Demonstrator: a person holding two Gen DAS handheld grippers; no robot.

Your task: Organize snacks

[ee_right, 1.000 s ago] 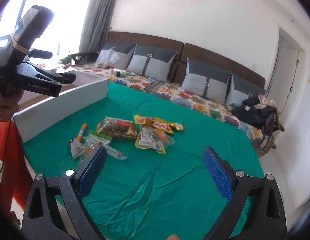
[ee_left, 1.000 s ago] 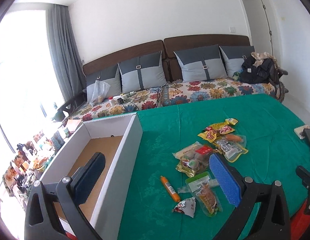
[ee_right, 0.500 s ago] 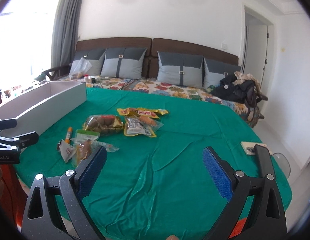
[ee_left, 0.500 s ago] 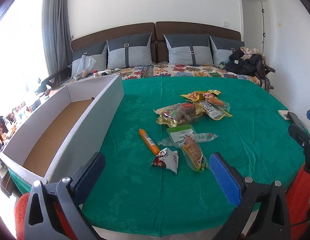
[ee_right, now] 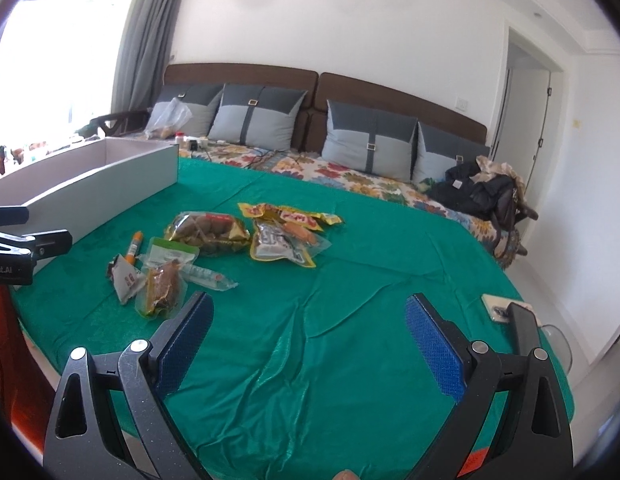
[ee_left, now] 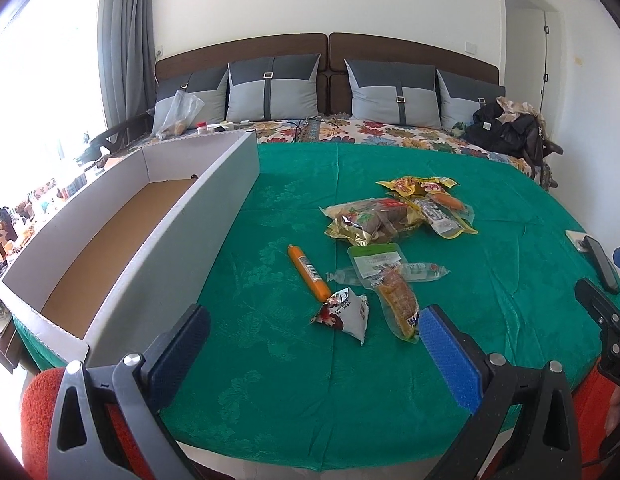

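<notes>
A: Both grippers are pulling back and leveling out since a second ago; the left gripper was hanging over the box, and now it is facing the snacks from the near edge of the table.

B: Are they holding anything?

A: No. The left one is gaping wide with nothing between its pads, and the right gripper is doing the same over bare green cloth.

B: Where are the snacks lying?

A: Scattered mid-table, right of the box, which is sitting empty. Nearest the left gripper are a small white packet, an orange sausage stick and a clear pouch.

B: How are they likely handling?

A: Light, I am guessing, with slippery, crinkly film. The stick is looking firm, so pinching across its middle seems safest; the pouches are wanting a grip on a sealed edge.
</notes>
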